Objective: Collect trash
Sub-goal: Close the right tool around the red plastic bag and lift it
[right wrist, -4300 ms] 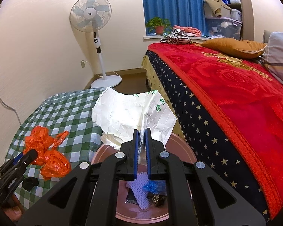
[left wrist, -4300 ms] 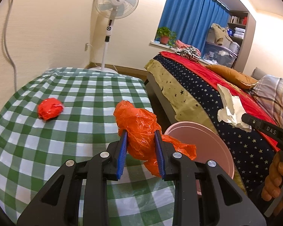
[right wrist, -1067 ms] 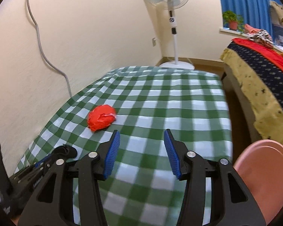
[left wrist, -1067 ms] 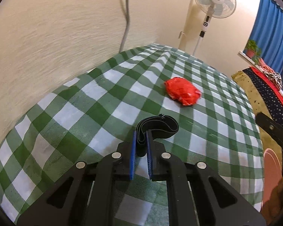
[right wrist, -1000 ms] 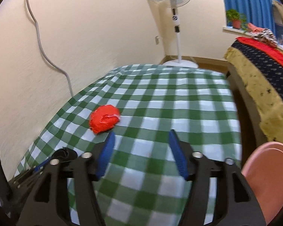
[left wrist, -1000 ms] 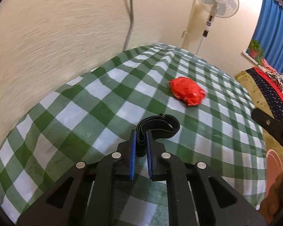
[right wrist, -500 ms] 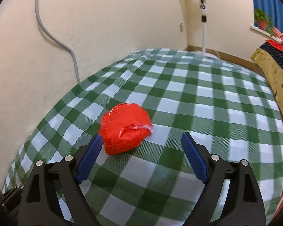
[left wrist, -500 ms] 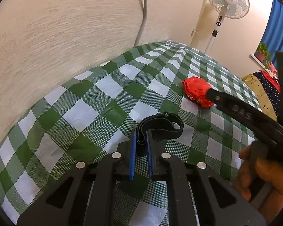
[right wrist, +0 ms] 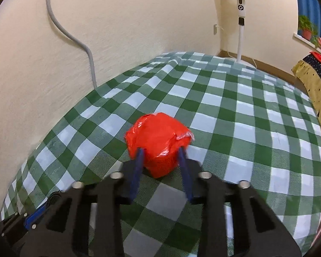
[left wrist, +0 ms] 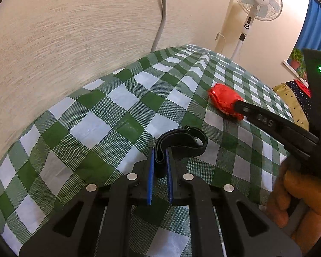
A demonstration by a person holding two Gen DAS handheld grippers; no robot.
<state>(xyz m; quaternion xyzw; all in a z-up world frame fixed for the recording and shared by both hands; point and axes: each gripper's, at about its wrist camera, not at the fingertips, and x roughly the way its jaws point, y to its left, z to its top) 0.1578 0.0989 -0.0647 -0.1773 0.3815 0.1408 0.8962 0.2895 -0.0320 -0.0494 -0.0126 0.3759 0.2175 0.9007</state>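
The right hand-held gripper (right wrist: 160, 157) has its blue ribbed pads set against both flanks of a crumpled, glossy red plastic wad (right wrist: 159, 142), its jaws closing on it; the wad bulges out past the fingertips and rests on the table (right wrist: 235, 111), which wears a green-and-white checked woven cloth. The left hand-held gripper (left wrist: 159, 162) is clamped tight on a flat, matte black elastic band (left wrist: 182, 142), whose loop curls out ahead of its tips onto the cloth. Beyond and to the right of that gripper lies the same red wad (left wrist: 223, 100).
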